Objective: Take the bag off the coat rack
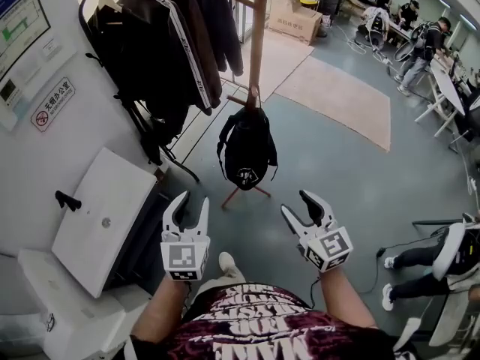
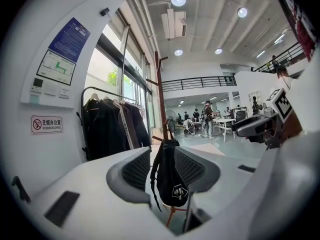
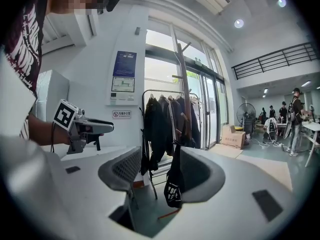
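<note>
Black bag (image 1: pixel 247 152) hangs from a peg on the coat rack (image 1: pixel 258 36). The left tool (image 1: pixel 193 202) and right tool (image 1: pixel 297 204) are wide open, empty, well short of it.

Black bag (image 1: pixel 247 152), soft and rounded, with a white logo patch low on the front. It hangs by its top loop from a low peg on the coat rack (image 1: pixel 258 36). The bag is upright and sagging, with straps dangling down both sides. Its bottom is clear of the floor, just above the rack's splayed legs. The coat rack is a reddish-brown wooden pole, standing upright, with short pegs angled upward higher on it. The bag rests against the pole's front.
</note>
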Action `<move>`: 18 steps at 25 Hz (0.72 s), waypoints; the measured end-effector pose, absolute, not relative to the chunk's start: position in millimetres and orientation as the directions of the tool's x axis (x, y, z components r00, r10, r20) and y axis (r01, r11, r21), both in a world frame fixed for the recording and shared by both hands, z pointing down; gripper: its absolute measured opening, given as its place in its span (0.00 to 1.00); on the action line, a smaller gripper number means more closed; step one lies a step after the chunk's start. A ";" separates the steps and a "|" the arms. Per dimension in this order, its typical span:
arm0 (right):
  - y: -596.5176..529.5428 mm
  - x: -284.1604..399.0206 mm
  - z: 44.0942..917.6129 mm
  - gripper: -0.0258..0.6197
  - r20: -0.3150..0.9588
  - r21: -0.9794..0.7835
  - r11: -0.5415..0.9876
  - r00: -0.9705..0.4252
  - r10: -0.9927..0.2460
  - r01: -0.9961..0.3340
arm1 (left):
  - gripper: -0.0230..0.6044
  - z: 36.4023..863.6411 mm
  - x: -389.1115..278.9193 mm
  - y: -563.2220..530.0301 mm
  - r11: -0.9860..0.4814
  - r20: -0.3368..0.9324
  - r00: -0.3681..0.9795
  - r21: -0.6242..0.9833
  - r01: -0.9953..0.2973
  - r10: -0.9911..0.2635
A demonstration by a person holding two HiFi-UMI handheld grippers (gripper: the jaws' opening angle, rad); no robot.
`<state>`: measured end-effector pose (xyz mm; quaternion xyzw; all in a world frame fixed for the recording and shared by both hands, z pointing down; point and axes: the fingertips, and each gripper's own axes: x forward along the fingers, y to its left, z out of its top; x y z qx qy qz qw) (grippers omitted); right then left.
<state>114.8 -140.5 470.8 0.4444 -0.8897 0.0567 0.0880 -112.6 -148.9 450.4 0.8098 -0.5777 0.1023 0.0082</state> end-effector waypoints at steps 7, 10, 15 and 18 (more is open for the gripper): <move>-167.5 102.8 471.3 0.42 0.218 -0.021 0.585 -0.575 -0.788 -0.810 | 0.28 455.7 -119.4 -179.4 -0.358 0.186 0.337 -0.092 -0.929 -0.923; -176.4 95.1 469.9 0.42 0.216 -0.022 0.584 -0.574 -0.790 -0.812 | 0.28 455.5 -122.3 -191.1 -0.374 0.188 0.353 -0.091 -0.923 -0.917; -191.6 82.5 464.4 0.41 0.211 -0.013 0.579 -0.568 -0.796 -0.815 | 0.28 452.3 -129.0 -208.3 -0.391 0.181 0.371 -0.086 -0.917 -0.911; -199.9 76.1 460.9 0.41 0.197 -0.013 0.568 -0.559 -0.806 -0.823 | 0.28 452.8 -132.2 -215.8 -0.407 0.182 0.387 -0.089 -0.909 -0.904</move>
